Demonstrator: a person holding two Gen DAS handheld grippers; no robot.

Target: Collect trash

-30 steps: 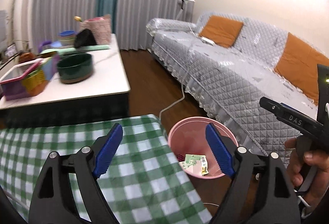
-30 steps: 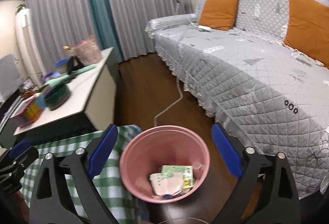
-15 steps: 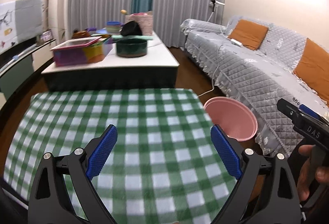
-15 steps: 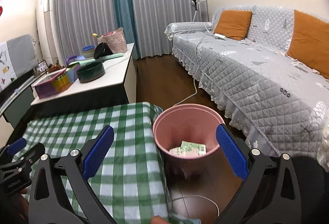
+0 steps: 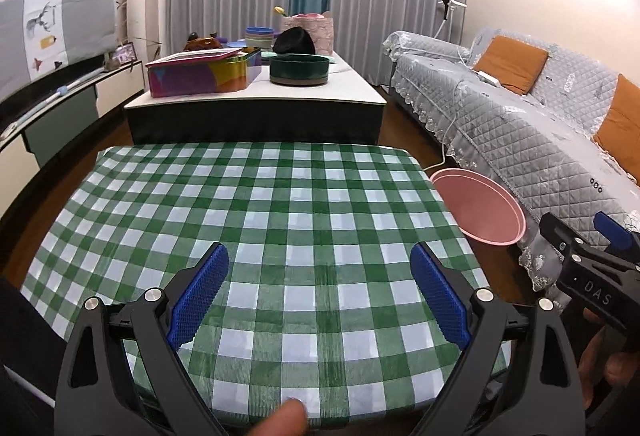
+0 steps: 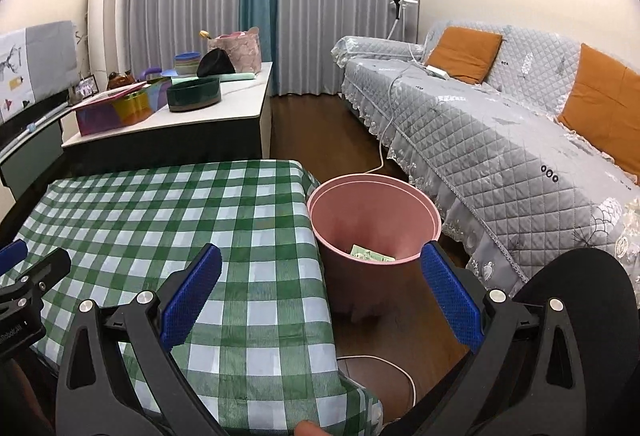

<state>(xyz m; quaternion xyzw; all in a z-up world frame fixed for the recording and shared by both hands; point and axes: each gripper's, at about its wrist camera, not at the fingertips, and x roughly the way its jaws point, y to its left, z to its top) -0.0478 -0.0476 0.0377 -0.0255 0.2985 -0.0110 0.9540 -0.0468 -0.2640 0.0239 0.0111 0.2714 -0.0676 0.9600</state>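
Note:
A pink bin (image 6: 374, 226) stands on the floor at the right side of the green checked table (image 6: 160, 220); a greenish paper wrapper (image 6: 370, 256) lies inside it. In the left wrist view the pink bin (image 5: 480, 208) shows past the table's right edge. My left gripper (image 5: 318, 270) is open over the bare checked cloth (image 5: 260, 204), nothing between its blue pads. My right gripper (image 6: 320, 276) is open too, spanning the table's right edge and the bin's near wall, empty. The right gripper's side (image 5: 588, 260) shows at the right of the left wrist view.
A low white table (image 5: 256, 96) behind holds a coloured box (image 5: 200, 72), a dark green bowl (image 5: 299, 69) and other items. A grey quilted sofa (image 6: 500, 140) with orange cushions runs along the right. A white cable (image 6: 380, 364) lies on the wooden floor.
Both grippers have drawn back from over the bin and swung left, so the whole checked table now shows. The left gripper's jaws stand a little wider than a second ago.

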